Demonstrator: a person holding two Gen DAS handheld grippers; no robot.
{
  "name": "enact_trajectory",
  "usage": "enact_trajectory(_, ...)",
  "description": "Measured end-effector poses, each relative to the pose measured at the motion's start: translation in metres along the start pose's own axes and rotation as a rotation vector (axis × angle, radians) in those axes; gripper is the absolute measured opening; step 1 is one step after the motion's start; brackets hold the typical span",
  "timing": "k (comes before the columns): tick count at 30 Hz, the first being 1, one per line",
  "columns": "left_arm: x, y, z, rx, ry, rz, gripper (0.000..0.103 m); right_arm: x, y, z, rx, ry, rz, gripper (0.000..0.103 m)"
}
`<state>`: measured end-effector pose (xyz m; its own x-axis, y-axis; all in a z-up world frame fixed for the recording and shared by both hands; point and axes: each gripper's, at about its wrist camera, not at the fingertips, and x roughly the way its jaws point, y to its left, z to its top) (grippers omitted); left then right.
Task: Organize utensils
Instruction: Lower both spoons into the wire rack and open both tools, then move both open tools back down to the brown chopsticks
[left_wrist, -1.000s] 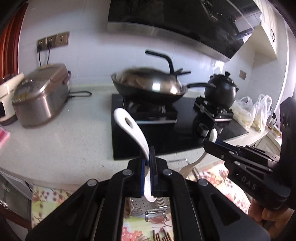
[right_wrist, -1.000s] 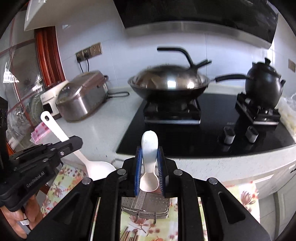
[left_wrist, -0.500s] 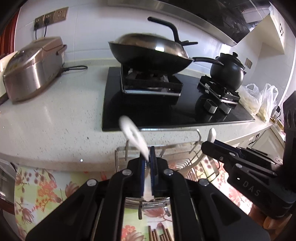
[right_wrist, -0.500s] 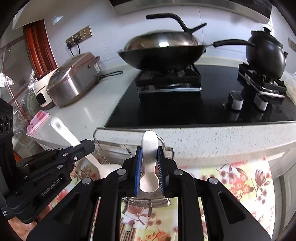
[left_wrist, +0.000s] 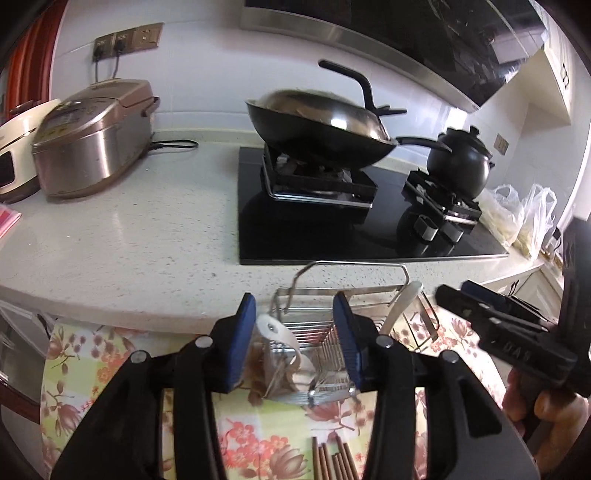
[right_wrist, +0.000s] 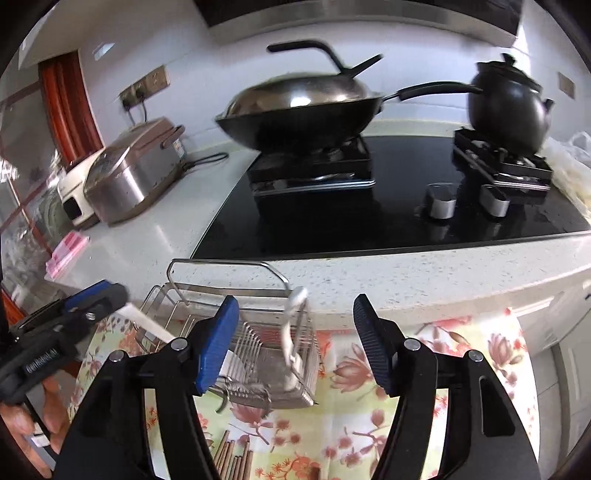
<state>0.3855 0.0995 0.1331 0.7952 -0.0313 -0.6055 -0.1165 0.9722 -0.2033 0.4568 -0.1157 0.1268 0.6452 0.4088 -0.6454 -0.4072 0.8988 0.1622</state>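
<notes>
Hovering above the wire rack (left_wrist: 351, 291), both jaws spread wide: left gripper (left_wrist: 297, 338) and right gripper (right_wrist: 295, 343) gripping nothing. Standing in the rack, rice paddle (left_wrist: 277, 332) and spoon (right_wrist: 293, 325), handles pointing up. Lying just in front of the rack, chopsticks (left_wrist: 332, 461), long axis running toward the grippers, roughly equally near both.

Both grippers, left gripper (left_wrist: 295, 338) & right gripper (right_wrist: 295, 338): black frames, blue ribbed pads, silver screws.
</notes>
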Motion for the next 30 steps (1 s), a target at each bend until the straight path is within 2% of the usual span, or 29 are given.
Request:
enact_trajectory(3,-0.022,0.014,-0.009,-0.031,-0.03,-0.003,0.043,-0.022,-0.011,-0.025,-0.009,-0.022,-0.037,0.062)
enact_trajectory(7,-0.044,0.032,-0.034,-0.07,-0.026,-0.012,0.043,-0.037,-0.024,-0.072,-0.009,0.005,-0.081,0.062)
enact_trajectory(11,-0.048,0.035,-0.082,-0.065,0.052,-0.043,0.042,-0.045,-0.037,-0.124,0.023,0.047,-0.1,0.062)
enact_trajectory(16,-0.032,0.016,-0.145,-0.026,0.177,-0.107,0.024,-0.051,-0.041,-0.178,0.049,0.105,-0.106,0.062)
enact_trajectory(18,-0.023,0.006,-0.163,-0.009,0.222,-0.126,0.017,-0.053,-0.04,-0.192,0.045,0.124,-0.107,0.062)
enact_trajectory(21,-0.003,-0.008,-0.183,0.029,0.286,-0.119,0.012,-0.053,-0.041,-0.204,0.047,0.145,-0.099,0.062)
enact_trajectory(30,0.028,-0.022,-0.193,0.083,0.348,-0.08,0.01,-0.049,-0.04,-0.215,0.042,0.172,-0.091,0.062)
